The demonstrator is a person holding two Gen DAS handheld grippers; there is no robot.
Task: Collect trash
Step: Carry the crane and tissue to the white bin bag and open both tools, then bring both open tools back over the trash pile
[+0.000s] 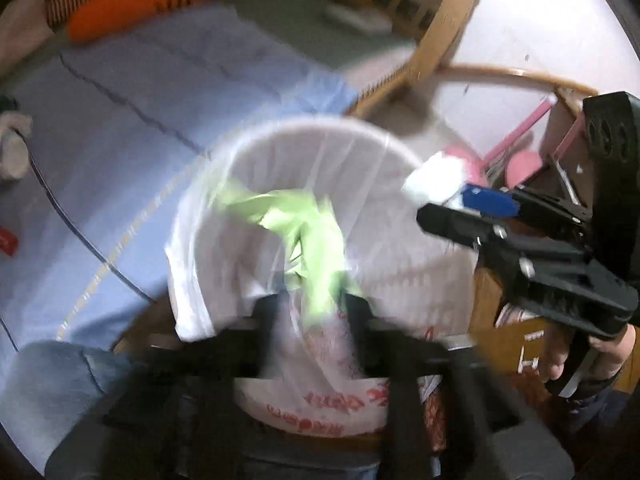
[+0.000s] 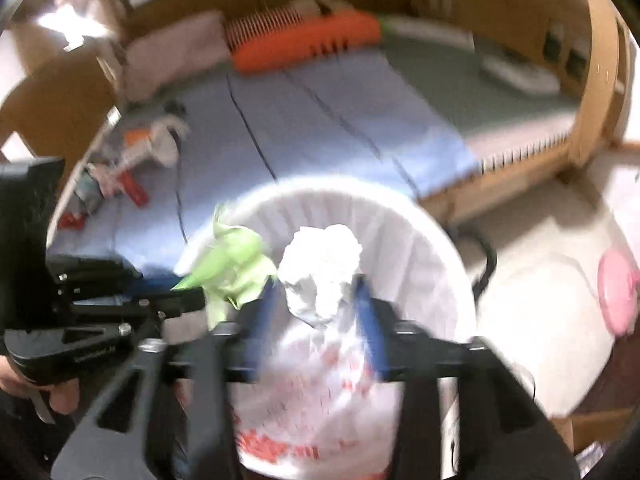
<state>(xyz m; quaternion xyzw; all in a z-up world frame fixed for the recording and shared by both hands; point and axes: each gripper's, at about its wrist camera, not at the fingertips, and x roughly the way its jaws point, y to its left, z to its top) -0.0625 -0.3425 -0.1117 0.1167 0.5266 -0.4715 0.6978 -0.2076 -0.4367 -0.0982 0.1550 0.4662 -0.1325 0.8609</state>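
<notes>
A white bin lined with a red-printed plastic bag (image 1: 320,130) (image 2: 372,196) stands below both grippers. My left gripper (image 1: 312,306) (image 2: 180,290) hangs over the bin's mouth with its jaws apart. A crumpled green wrapper (image 1: 304,232) (image 2: 232,264) lies loose between its fingertips, blurred. My right gripper (image 2: 316,300) (image 1: 448,208), with blue pads (image 2: 370,320), is also spread over the bin. A white paper wad (image 2: 324,264) (image 1: 436,178) sits between its tips, and the pads do not seem to press on it.
A bed with a blue sheet (image 2: 352,120) (image 1: 160,92) and an orange pillow (image 2: 308,42) lies behind the bin, inside a wooden frame (image 2: 592,92). A dark cable (image 2: 180,200) and small litter (image 2: 132,188) lie on the sheet. Pink items (image 1: 520,164) stand at the right.
</notes>
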